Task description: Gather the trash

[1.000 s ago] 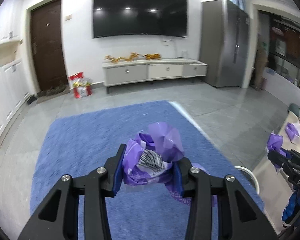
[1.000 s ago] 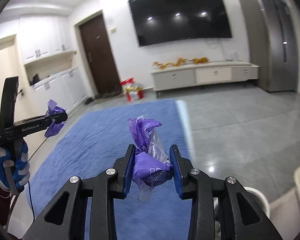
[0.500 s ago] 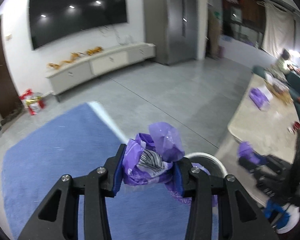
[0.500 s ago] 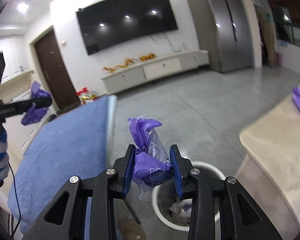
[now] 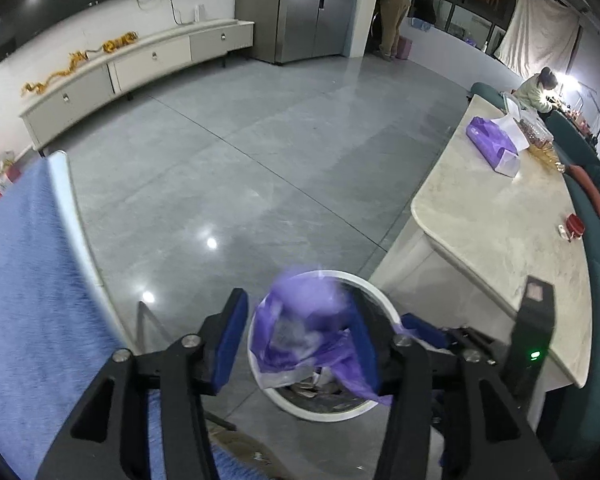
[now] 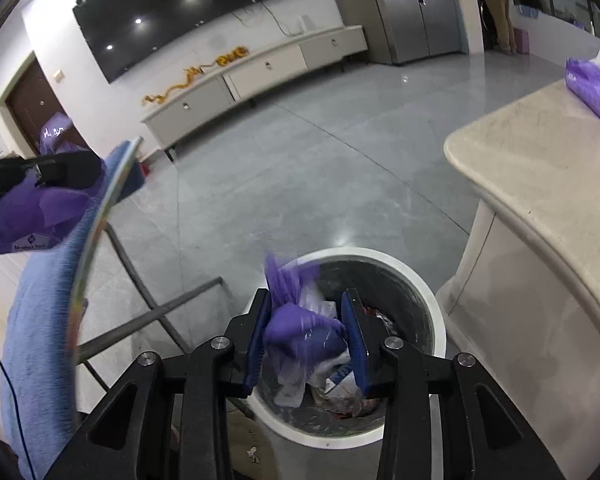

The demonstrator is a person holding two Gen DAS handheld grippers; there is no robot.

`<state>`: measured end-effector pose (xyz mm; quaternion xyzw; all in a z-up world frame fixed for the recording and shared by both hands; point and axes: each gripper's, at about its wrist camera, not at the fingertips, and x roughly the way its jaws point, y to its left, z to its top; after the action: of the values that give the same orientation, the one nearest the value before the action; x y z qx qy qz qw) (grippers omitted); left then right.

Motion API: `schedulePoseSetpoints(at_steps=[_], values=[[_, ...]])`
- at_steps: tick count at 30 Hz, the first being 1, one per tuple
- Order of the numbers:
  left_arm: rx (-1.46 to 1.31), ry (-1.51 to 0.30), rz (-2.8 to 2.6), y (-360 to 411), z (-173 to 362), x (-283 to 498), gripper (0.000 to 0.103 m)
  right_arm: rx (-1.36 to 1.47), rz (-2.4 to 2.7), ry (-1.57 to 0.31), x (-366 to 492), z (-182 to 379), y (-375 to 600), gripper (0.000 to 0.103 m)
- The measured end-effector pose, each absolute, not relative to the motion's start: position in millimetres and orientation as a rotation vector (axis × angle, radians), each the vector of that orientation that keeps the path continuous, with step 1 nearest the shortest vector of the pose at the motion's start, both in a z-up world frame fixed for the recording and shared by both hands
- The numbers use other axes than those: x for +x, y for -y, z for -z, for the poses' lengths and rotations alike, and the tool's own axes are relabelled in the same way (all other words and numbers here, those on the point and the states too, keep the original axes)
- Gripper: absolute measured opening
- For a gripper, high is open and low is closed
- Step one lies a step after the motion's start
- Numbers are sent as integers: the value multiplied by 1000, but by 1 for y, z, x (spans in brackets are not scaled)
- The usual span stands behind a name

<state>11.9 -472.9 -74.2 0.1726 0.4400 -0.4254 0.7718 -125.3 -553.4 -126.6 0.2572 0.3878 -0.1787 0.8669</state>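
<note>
A white round trash bin (image 5: 374,292) (image 6: 428,292) stands on the grey floor below both grippers and holds crumpled waste. My left gripper (image 5: 298,338) is open over the bin; its purple wrapper (image 5: 304,320) is blurred, loose between the jaws and still touching the right pad. My right gripper (image 6: 306,338) is open a little over the bin; its purple wrapper (image 6: 300,324) is blurred between the pads, seemingly slipping down. The left gripper also shows at the left of the right wrist view (image 6: 56,168) with purple plastic.
A blue-covered table (image 5: 24,280) (image 6: 40,320) lies to the left, its metal legs (image 6: 148,280) beside the bin. A beige counter (image 5: 512,240) (image 6: 548,168) stands to the right with a purple tissue pack (image 5: 492,144). Grey tiled floor stretches ahead to a TV cabinet (image 5: 140,64).
Both grippers swung right and tilted down from the blue table to above the bin. Both have opened, and the purple wrappers are coming loose.
</note>
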Motion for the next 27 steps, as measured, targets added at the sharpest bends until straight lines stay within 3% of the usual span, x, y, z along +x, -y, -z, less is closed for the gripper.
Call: schedulePoseSetpoints(at_steps=[5, 13, 22, 27], values=[[337, -965, 959, 477, 76, 11, 63, 553, 403, -839, -124, 139, 558, 42], [280, -872, 921, 434, 42, 10, 64, 528, 412, -806, -132, 116, 545, 48], [205, -600, 691, 315, -36, 12, 71, 369, 319, -646, -108, 23, 482, 69], [137, -461, 515, 223, -74, 14, 78, 249, 246, -563, -85, -31, 418, 89]])
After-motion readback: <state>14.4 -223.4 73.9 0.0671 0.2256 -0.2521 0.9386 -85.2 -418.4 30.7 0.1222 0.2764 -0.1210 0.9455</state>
